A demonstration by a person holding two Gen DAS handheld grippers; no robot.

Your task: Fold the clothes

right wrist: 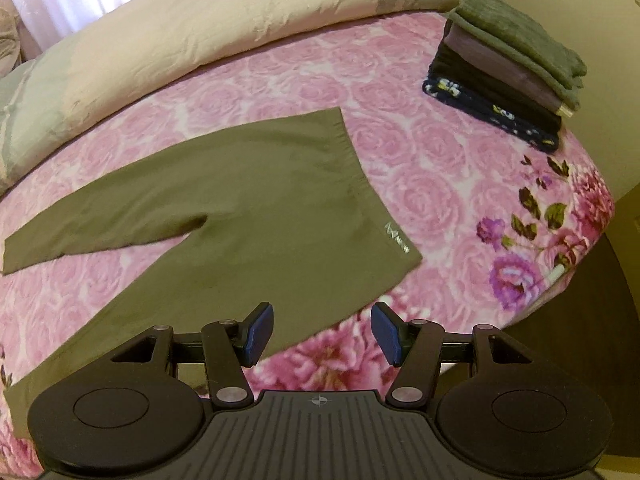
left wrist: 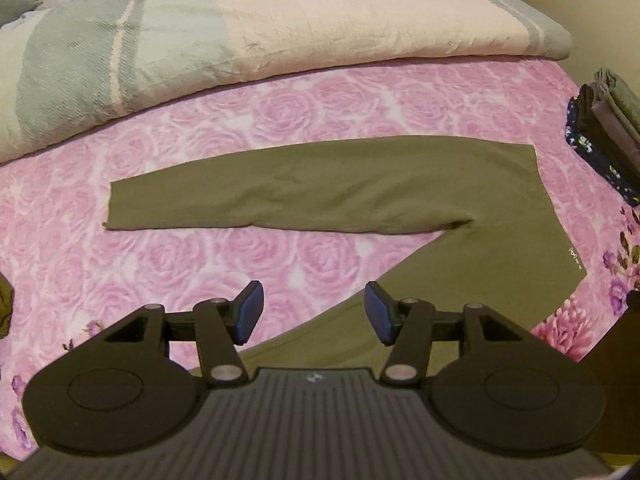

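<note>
Both tools, left (left wrist: 314, 312) and right (right wrist: 322, 334), hover spread above olive leggings (right wrist: 248, 200).

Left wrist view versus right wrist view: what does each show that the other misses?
Only the left wrist view shows the far leg's cuff and the left gripper, open above the near leg. Only the right wrist view shows the whole stack of folded clothes, the bed's flowered corner, and the right gripper, open over the leggings' near edge. Both show the olive leggings spread flat on the pink sheet, their logo at the waistband, and the folded blanket behind.
</note>
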